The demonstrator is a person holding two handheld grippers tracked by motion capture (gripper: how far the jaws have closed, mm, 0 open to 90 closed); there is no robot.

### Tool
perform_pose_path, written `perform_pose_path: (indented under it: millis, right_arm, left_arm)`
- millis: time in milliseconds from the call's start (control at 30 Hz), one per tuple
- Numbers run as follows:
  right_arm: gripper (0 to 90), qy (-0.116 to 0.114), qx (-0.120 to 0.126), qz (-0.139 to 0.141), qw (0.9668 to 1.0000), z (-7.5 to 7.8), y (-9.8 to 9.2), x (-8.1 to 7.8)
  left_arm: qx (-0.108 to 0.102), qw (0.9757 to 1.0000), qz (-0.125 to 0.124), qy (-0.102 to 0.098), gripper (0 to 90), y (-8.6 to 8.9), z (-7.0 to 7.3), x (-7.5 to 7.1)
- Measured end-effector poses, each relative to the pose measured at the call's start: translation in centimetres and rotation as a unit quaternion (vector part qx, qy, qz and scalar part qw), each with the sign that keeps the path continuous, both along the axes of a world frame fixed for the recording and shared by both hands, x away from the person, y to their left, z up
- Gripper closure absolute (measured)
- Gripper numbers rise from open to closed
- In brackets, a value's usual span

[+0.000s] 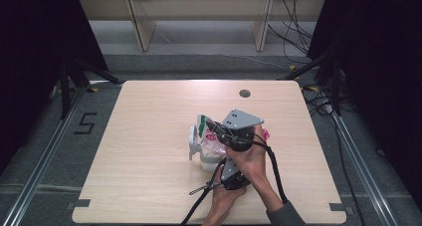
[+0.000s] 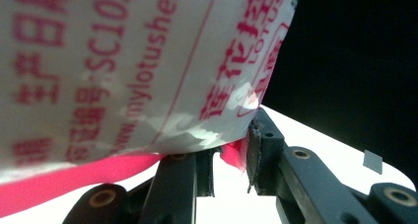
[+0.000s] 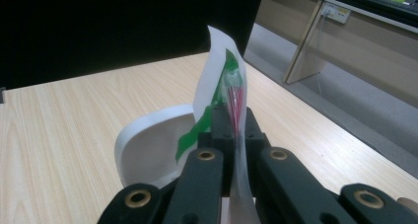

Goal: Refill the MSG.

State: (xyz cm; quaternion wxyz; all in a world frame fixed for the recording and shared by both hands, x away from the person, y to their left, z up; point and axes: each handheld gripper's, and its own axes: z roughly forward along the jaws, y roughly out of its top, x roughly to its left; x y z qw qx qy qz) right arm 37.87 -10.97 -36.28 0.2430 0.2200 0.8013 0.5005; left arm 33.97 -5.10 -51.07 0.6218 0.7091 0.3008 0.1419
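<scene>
Both grippers hold a clear plastic bag (image 1: 211,136) with green and pink print just above a white container (image 1: 195,145) near the middle of the table. My right gripper (image 1: 215,128), under its grey plate, is shut on the bag's upper edge; in the right gripper view the jaws (image 3: 235,120) pinch the film (image 3: 217,71) edge-on, with the white container (image 3: 148,145) behind. My left gripper (image 1: 222,159) comes from below. In the left gripper view a pink corner of the bag (image 2: 148,61) sits bunched between the jaws (image 2: 231,155), touching both.
The wooden table (image 1: 149,186) has a dark round hole (image 1: 244,93) near its far edge. Beyond it stand wooden frame legs (image 1: 142,29), with cables (image 1: 298,37) on the floor at the right. A floor mark "5" (image 1: 85,122) lies to the left.
</scene>
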Motion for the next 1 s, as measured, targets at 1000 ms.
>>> perform_pose_path:
  millis: [1000]
  right_arm:
    - [90.0, -0.007, -0.002, -0.002, 1.0000, 0.07, -0.09, 0.18]
  left_arm:
    - [-0.034, 0.9994, 0.006, 0.002, 75.0, -0.74, 0.04, 0.22]
